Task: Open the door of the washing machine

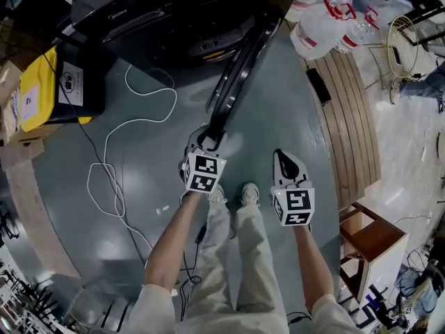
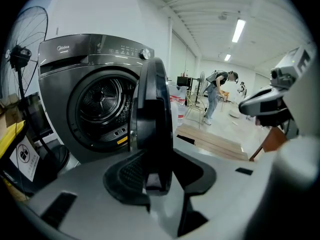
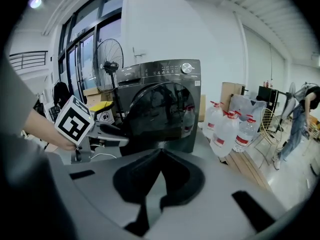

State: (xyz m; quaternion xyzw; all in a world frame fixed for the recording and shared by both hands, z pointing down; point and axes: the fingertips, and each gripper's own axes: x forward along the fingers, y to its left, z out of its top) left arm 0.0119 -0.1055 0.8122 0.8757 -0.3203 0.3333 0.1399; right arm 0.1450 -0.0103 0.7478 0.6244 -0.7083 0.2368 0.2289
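Dark grey and shiny, the washing machine (image 2: pixel 75 84) stands with its round hole (image 2: pixel 100 101) showing. The door (image 2: pixel 155 99) is already swung out from the front of the washing machine. In the head view the door sticks out from the washing machine toward the person, like a page of a book standing open.

The left gripper (image 1: pixel 206 139) is clamped on the edge of the door that is farthest from the washing machine. In the left gripper view the door's dark rim sits right between the two jaws, and they press on it from both sides.

The right gripper (image 1: pixel 283 157) has its jaws together with nothing in them. It hangs out in front of the washing machine, just to the side of the door, and does not touch it.

I think the big part of the job is done, because the door is off the front and you can see inside. What may be left is small. The door could swing a bit wider, and then the left gripper could let go. I cannot tell how much farther the door can turn. Big water bottles (image 1: pixel 327 19) stand beside the washing machine on the side where the door is joined, so a wider swing needs some care.
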